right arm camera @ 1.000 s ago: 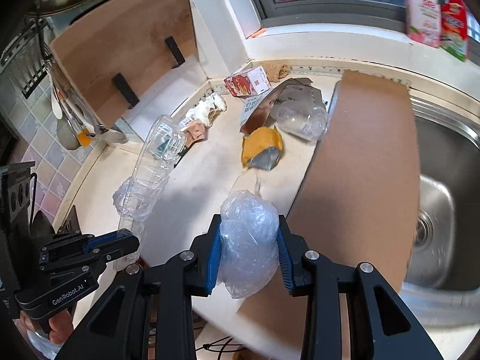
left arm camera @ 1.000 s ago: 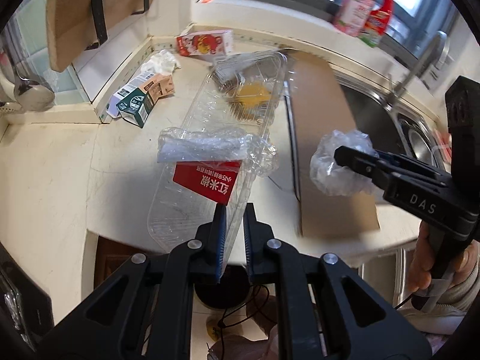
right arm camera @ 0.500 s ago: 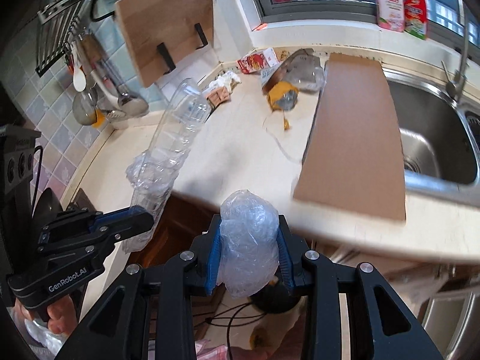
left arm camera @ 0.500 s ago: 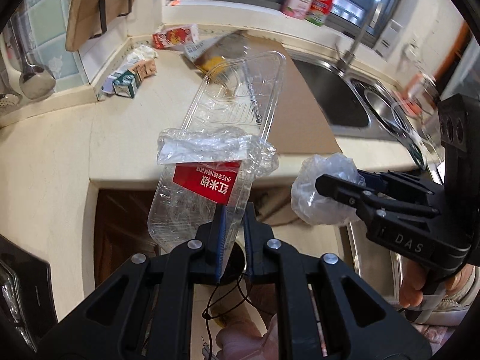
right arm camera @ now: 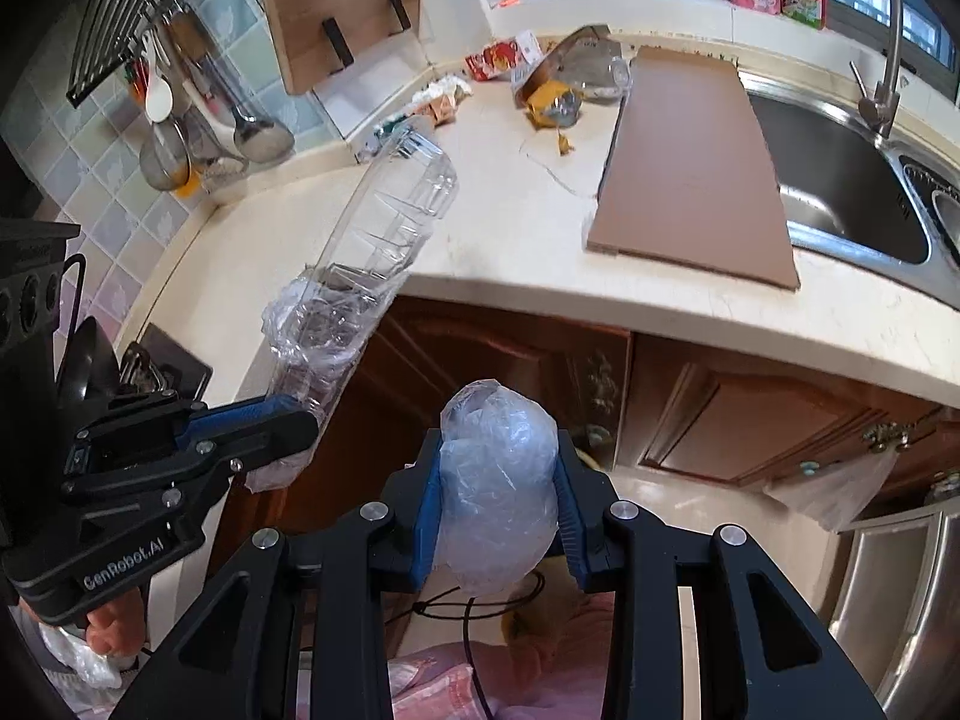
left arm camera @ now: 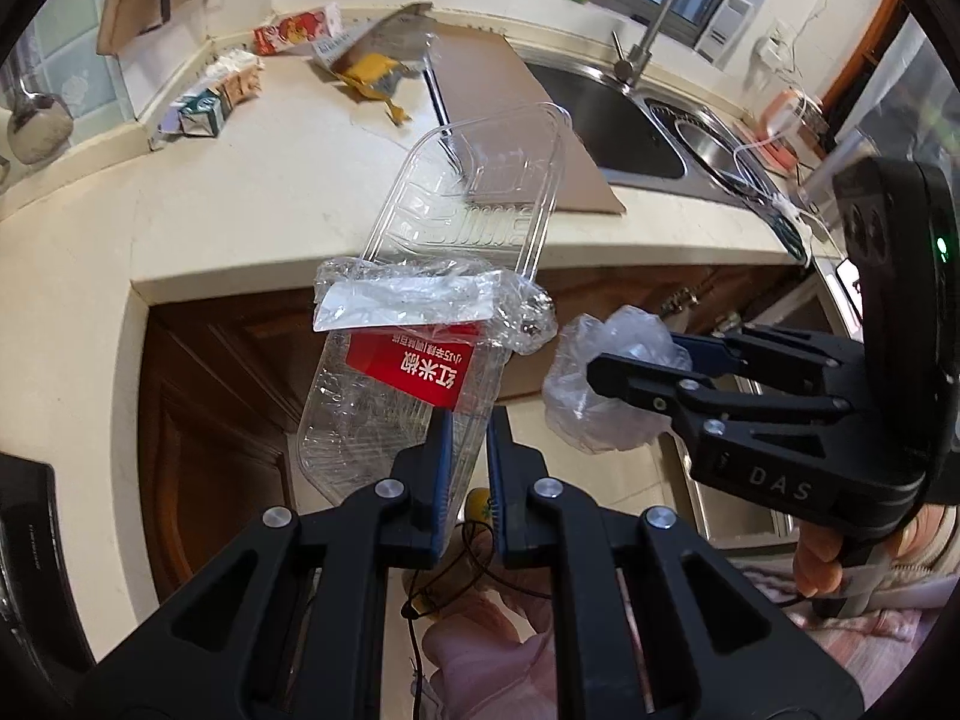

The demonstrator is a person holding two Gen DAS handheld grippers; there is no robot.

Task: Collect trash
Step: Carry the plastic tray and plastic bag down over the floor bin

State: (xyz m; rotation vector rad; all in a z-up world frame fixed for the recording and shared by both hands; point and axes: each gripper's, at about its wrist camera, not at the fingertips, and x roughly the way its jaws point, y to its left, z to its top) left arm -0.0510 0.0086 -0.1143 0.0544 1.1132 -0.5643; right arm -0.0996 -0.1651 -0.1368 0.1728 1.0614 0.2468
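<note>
My left gripper [left arm camera: 467, 420] is shut on the rim of a long clear plastic tray [left arm camera: 462, 222] with a red label and crumpled film across its middle. The same tray [right arm camera: 384, 228] shows in the right wrist view, held up in front of the counter edge by the left gripper [right arm camera: 300, 429]. My right gripper [right arm camera: 498, 450] is shut on a crumpled ball of clear plastic wrap [right arm camera: 495, 492]. That ball [left arm camera: 600, 384] and the right gripper [left arm camera: 594, 372] also appear at the right of the left wrist view. Both grippers hang over the floor, off the counter.
On the cream counter [right arm camera: 516, 228] lie a cardboard sheet [right arm camera: 690, 162], a yellow wrapper [right arm camera: 549, 102], a red carton [right arm camera: 501, 54] and small cartons [left arm camera: 207, 99]. A steel sink [right arm camera: 840, 180] sits right. Wooden cabinet doors [right arm camera: 720, 420] are below. A thin bag [right arm camera: 834, 492] hangs on a handle.
Both grippers have pulled back from over the counter to in front of the cabinets, still carrying the tray and the wrap ball. The counter litter now lies farther away.
</note>
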